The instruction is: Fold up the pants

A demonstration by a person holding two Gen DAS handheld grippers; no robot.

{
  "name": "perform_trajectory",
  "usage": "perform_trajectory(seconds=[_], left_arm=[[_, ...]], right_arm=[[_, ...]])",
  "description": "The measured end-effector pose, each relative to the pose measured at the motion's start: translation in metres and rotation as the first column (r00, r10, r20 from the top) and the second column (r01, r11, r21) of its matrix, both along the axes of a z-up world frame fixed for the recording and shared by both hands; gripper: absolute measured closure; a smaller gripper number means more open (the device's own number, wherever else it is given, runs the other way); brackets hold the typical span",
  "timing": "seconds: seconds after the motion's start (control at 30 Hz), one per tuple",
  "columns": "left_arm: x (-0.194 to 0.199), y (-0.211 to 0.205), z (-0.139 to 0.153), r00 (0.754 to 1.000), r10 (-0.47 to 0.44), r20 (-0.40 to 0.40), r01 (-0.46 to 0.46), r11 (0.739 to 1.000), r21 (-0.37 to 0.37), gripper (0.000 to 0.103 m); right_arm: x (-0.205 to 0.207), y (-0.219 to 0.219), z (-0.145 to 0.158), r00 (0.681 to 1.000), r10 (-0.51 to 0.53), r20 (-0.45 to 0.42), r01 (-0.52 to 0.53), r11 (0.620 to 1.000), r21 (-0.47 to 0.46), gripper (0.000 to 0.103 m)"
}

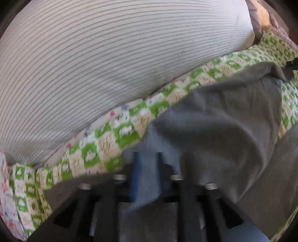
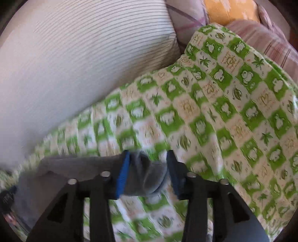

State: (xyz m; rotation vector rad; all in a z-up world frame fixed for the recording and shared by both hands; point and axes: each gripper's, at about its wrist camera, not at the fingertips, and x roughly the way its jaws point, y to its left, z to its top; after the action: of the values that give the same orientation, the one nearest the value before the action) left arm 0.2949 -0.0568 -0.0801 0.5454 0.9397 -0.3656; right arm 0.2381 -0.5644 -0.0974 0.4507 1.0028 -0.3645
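Observation:
Grey pants (image 1: 214, 121) lie on a green-and-white chequered bedsheet (image 1: 121, 130), spreading right and toward the camera. My left gripper (image 1: 147, 167) points down at their near edge. A fold of grey cloth lies between its blue pads (image 1: 134, 167), which stand a little apart and do not pinch it. In the right wrist view a rounded bunch of the pants (image 2: 147, 176) sits between the pads (image 2: 123, 175) of my right gripper (image 2: 148, 167). Those jaws are partly spread and the cloth rests loose. The rest of the pants (image 2: 74, 167) runs off to the left.
A large striped white pillow (image 1: 111, 55) (image 2: 74, 65) lies just beyond the pants. Pink plaid bedding (image 2: 270, 41) and something yellow (image 2: 231, 9) are piled at the back right. The chequered sheet (image 2: 204, 111) stretches bare to the right.

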Motion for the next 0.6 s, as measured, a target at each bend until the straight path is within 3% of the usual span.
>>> perform_trajectory(seconds=[0.03, 0.1, 0.27, 0.4, 0.5, 0.6], left_arm=[[-0.007, 0.005, 0.0, 1.0, -0.001, 0.01, 0.002, 1.0, -0.011, 0.06], [-0.016, 0.008, 0.001, 1.0, -0.003, 0.012, 0.003, 1.0, -0.023, 0.059], [-0.002, -0.014, 0.02, 1.0, -0.028, 0.007, 0.028, 0.999, -0.044, 0.053], [0.025, -0.047, 0.026, 0.995, -0.101, -0.005, 0.1, 0.992, -0.08, 0.049], [0.033, -0.083, 0.022, 0.984, -0.176, -0.001, 0.176, 0.983, -0.052, 0.047], [0.041, -0.117, 0.012, 0.97, -0.245, 0.003, 0.245, 0.97, -0.001, 0.044]], right_arm=[[-0.008, 0.006, -0.001, 1.0, 0.018, 0.01, -0.018, 1.0, -0.016, 0.045], [-0.019, 0.013, 0.0, 0.997, 0.063, 0.04, -0.062, 0.998, -0.02, 0.04], [-0.022, 0.01, 0.011, 0.991, 0.124, 0.055, -0.122, 0.991, -0.047, 0.04], [-0.015, 0.007, 0.023, 0.974, 0.206, 0.098, -0.204, 0.979, -0.028, 0.04], [-0.018, 0.03, 0.03, 0.93, 0.356, 0.086, -0.35, 0.933, -0.077, 0.04], [-0.023, 0.066, 0.022, 0.875, 0.483, -0.025, -0.48, 0.86, -0.175, 0.04]])
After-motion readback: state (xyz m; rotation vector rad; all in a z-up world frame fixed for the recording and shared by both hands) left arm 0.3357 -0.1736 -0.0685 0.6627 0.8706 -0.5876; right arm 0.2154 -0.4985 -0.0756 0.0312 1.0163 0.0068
